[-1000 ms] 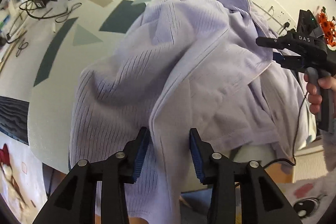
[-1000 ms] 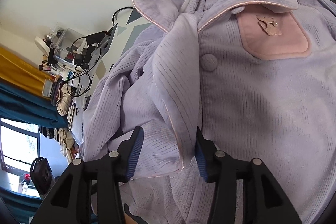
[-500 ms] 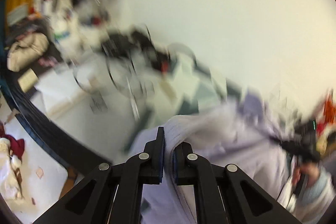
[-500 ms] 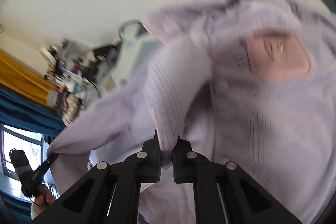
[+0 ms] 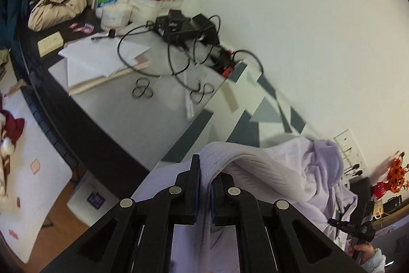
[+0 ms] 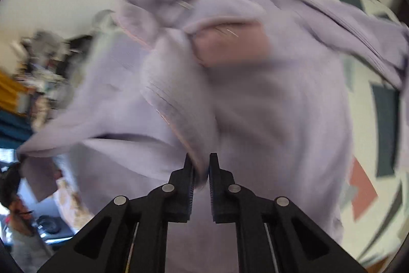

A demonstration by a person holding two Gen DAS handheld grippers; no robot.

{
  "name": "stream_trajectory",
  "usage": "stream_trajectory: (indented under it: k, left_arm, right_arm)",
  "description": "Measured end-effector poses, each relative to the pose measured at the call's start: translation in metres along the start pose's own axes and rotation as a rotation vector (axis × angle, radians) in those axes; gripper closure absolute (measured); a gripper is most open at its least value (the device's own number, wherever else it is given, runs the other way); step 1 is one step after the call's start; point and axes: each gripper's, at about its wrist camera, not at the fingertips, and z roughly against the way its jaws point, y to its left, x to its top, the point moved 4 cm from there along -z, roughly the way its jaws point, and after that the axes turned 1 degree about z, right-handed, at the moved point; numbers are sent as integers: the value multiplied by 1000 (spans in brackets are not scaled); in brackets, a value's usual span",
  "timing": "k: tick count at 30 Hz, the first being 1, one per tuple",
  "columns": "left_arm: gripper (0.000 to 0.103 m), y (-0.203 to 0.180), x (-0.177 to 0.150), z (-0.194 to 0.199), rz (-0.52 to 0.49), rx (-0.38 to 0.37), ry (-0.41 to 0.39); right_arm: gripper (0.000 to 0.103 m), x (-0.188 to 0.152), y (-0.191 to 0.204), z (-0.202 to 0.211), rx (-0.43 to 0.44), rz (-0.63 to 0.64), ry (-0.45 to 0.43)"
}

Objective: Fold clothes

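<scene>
Both jaws now pinched on lilac pyjama top — formerly spread (pink pocket blurred) — length stretched between grippers.

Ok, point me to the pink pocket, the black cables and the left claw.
pink pocket (image 6: 230, 42), right wrist view, middle of the patch
black cables (image 5: 179, 53), left wrist view, looped part
left claw (image 5: 204, 186), left wrist view, between the tips

Both grippers are the same matte black plastic build: the left gripper and right gripper each have angular scissor-style arms with four round silver screws and blue ribbed pads inside the fingers. Fuzzy pale blue-grey sleeve on the right wrist.
</scene>
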Motion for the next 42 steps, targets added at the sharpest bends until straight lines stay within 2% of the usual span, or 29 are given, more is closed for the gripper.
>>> stream_trajectory:
  k: [2, 5, 7, 8, 10, 13, 17, 19, 20, 21, 23, 25, 30, 32, 35, 37, 38, 40, 41, 42]
  left_arm:
    - [98, -1, -7, 0, -8, 21, 3]
    - [98, -3, -7, 4, -1, 45, -15]
    - [98, -3, -4, 6, 10, 71, -30]
    - [98, -4, -3, 6, 10, 88, -33]
    - [97, -8, -6, 2, -15, 132, -17]
    - [91, -16, -15, -14, -90, 213, 58]
    - [88, -32, -30, -32, -222, 292, 144]
    - [87, -43, -33, -35, -295, 322, 146]
    - [83, -49, -34, -36, -332, 338, 143]
    - [77, -54, -34, -37, -368, 353, 140]
    - [70, -66, -33, -40, -421, 368, 135]
    - [70, -77, -32, -47, -454, 367, 140]
    - [70, -101, -34, -60, -529, 341, 169]
    - [70, -103, -37, -61, -519, 327, 186]
    - [70, -108, -43, -66, -464, 194, 233]
    - [70, -120, -45, -74, -444, 98, 259]
    - [69, -127, -47, -78, -444, 56, 267]
    - [61, -147, -51, -89, -478, -17, 284]
    - [57, -157, -54, -96, -501, -47, 294]
    - [57, -167, -57, -103, -519, -71, 308]
  right_arm:
    - [72, 4, -6, 4, 2, -55, -46]
    - [71, 24, 3, 25, 33, -83, -170]
    - [56, 41, 14, 45, 76, -90, -293]
    - [45, 50, 21, 52, 105, -94, -343]
    - [42, 65, 35, 57, 158, -90, -403]
    - [42, 89, 63, 31, 188, -10, -358]
    - [43, 100, 88, -22, 125, 122, -246]
    - [70, 98, 86, -32, 144, 121, -234]
    - [91, 97, 79, -33, 171, 96, -247]
    - [91, 93, 66, -28, 185, 56, -268]
    - [93, 85, 39, -15, 207, -29, -314]
    - [93, 77, 11, -1, 229, -115, -359]
    - [95, 42, -59, -1, 258, -285, -340]
    - [95, 32, -72, -6, 295, -315, -313]
    - [93, 22, -74, -11, 343, -311, -276]
    - [92, 22, -70, -9, 338, -287, -286]
    - [88, 23, -69, -8, 332, -279, -294]
    - [70, 24, -69, -4, 340, -276, -318]
    - [54, 24, -71, 0, 346, -282, -334]
    - [46, 26, -75, 4, 353, -291, -349]
